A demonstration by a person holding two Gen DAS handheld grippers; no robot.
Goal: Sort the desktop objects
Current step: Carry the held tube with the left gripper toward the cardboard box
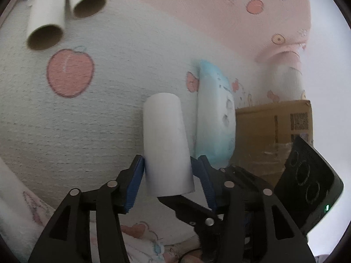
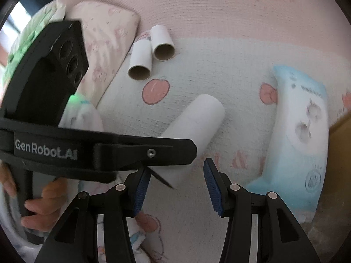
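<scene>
Tube (image 1: 166, 144) lies between the blue pads of the left hand-held gripper (image 1: 169, 175); those jaws stand wide, one pad at its side and the other showing a slight gap, so it looks let go rather than gripped. It rests on the patterned blanket (image 1: 92, 118), with a tissue pack (image 1: 216, 118) just beyond the gripper's far finger. Two more tubes (image 1: 63, 13) lie side by side well ahead of it. The right hand-held gripper (image 2: 177, 184) hangs partly open and empty, close beside the left one. My guess at the risk: the tube is round and light, so a finger brushing it on withdrawal could roll it away from the pair; the two grippers could also knock.
</scene>
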